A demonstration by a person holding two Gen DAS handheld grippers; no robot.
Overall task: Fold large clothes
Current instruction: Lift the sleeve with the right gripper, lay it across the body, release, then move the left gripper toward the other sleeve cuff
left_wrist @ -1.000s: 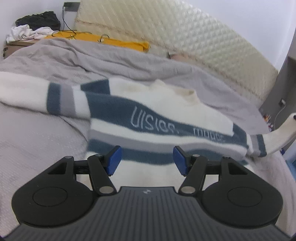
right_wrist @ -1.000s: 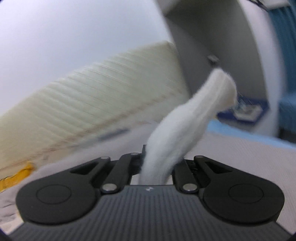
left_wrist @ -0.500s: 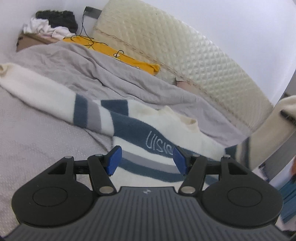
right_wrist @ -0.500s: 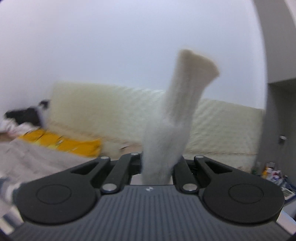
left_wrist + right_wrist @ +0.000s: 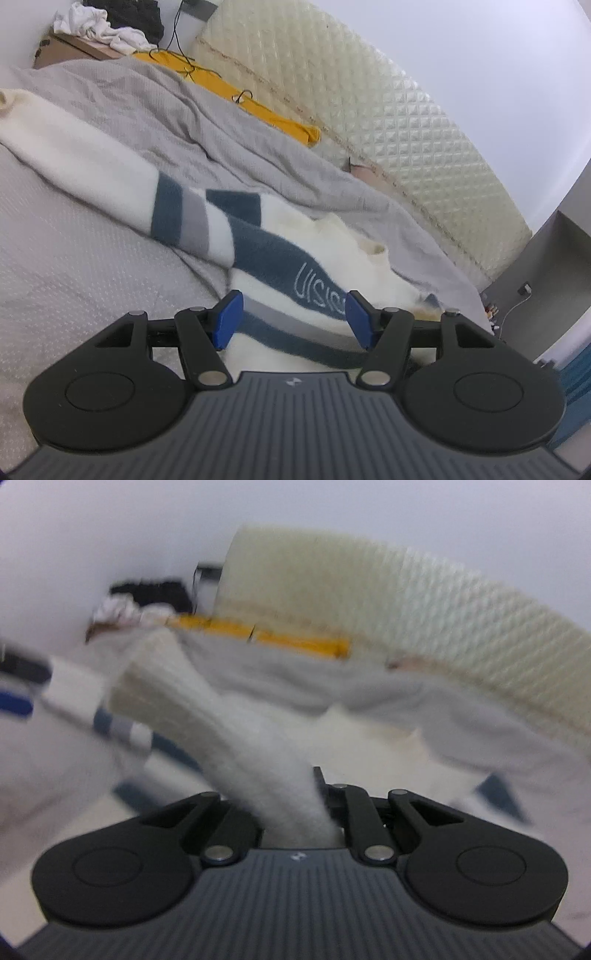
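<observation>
The right claw [image 5: 291,812] pinches the sweater's sleeve [image 5: 221,716], folding it across; next, lay it flat. The left claw [image 5: 291,317] hangs open, empty.

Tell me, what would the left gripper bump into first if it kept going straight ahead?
Probably the striped sweater: the open left gripper points at its blue band, though depth is unclear.

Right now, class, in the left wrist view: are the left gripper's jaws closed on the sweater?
No: the left gripper stands open, jaws apart above the sweater.
</observation>
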